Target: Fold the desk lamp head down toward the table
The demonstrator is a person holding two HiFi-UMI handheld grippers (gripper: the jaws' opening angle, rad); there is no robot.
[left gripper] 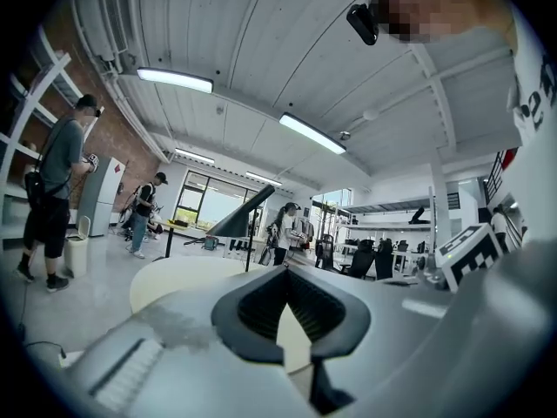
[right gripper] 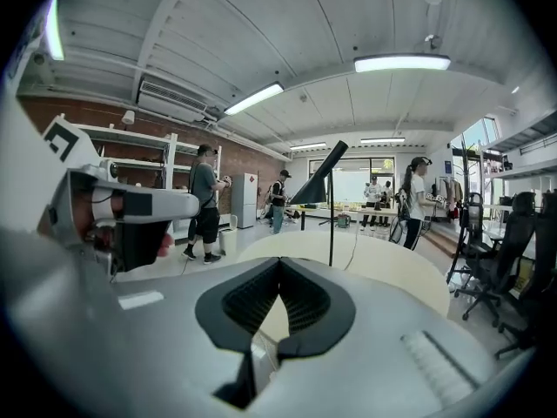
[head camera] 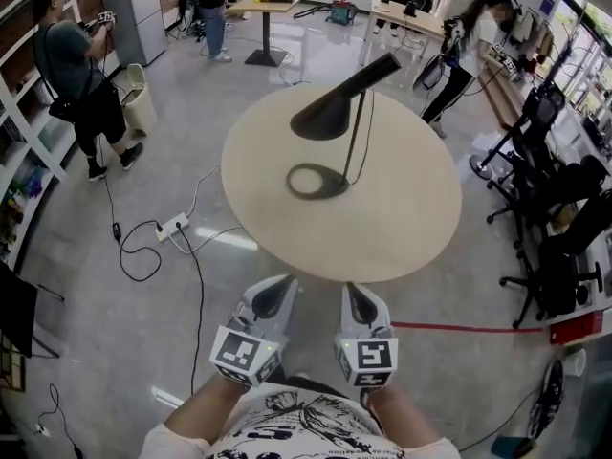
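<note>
The desk lamp (head camera: 337,113) is black, standing on a pale beige table (head camera: 411,228). Off the table's near edge, the left gripper (head camera: 275,293) and right gripper (head camera: 358,297) are grey.

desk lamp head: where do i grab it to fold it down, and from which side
Probably the wall of the lamp head at its wide lower end: thin enough for jaws and farthest from the joint on the stem. That end tilts toward the near left, so come from there with the left hand-held gripper, shut now, so open it first.
</note>
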